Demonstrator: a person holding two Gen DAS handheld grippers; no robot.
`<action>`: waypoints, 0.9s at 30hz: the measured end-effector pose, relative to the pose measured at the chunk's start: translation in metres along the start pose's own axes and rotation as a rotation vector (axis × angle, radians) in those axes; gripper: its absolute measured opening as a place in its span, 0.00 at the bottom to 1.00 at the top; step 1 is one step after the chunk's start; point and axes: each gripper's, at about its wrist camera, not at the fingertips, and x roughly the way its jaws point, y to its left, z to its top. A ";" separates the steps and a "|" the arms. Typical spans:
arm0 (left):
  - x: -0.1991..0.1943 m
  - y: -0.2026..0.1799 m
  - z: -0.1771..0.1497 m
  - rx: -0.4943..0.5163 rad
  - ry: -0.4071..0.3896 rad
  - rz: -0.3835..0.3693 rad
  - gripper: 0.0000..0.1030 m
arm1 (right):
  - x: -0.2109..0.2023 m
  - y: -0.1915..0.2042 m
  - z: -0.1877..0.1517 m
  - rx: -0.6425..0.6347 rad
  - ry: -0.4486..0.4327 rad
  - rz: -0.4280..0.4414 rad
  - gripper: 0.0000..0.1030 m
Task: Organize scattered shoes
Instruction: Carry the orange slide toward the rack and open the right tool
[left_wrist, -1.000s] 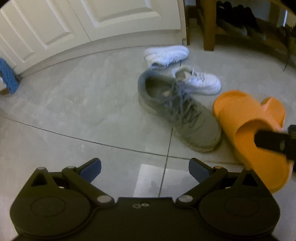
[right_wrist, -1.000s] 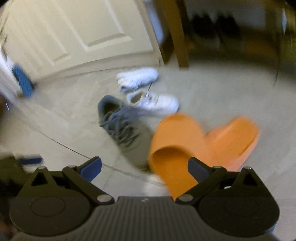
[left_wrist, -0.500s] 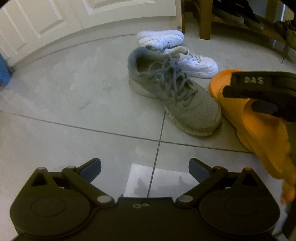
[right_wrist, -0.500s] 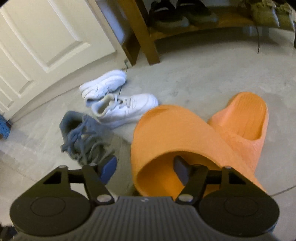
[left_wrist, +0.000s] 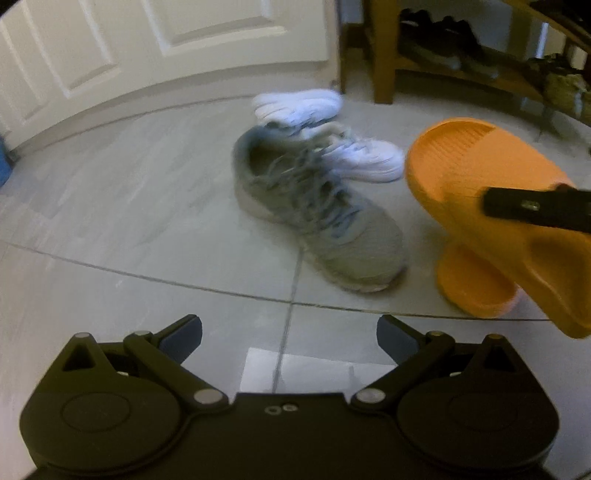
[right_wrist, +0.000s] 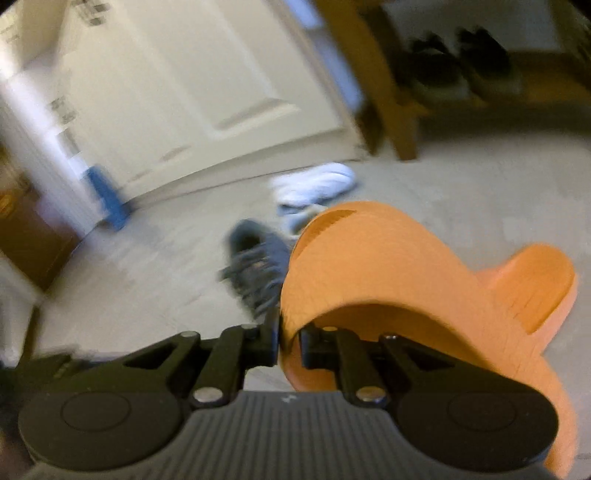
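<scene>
1. Fingers of the right gripper (right_wrist: 289, 345) are pinching the near edge of the soft orange foam slide sandal (right_wrist: 373, 266), now raised off the pale tiled floor (left_wrist: 122, 206); half a second ago its jaws were only closing around it.
2. Left gripper (left_wrist: 289, 332) is hanging spread wide, gripping nothing, unchanged.
3. Second orange foam slide (left_wrist: 474, 284) is lying beneath, right of the grey laced sneaker (left_wrist: 314, 214), with two white sneakers (left_wrist: 332, 125) beyond.
4. Lifting suggests carrying toward the far wooden shoe rack (left_wrist: 384, 51) is starting.

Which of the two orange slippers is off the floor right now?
The upper orange slipper, clamped in the right gripper; the other slipper lies on the tiles.
</scene>
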 end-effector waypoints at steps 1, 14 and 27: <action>-0.004 -0.008 0.000 0.010 -0.007 -0.020 0.99 | -0.025 -0.009 0.004 -0.053 0.061 0.048 0.12; 0.005 -0.172 -0.036 0.029 0.059 -0.164 0.99 | -0.103 -0.106 -0.073 -0.407 0.601 -0.066 0.13; -0.005 -0.184 -0.024 0.067 -0.081 -0.138 0.99 | -0.164 -0.142 -0.070 -0.013 0.262 -0.471 0.61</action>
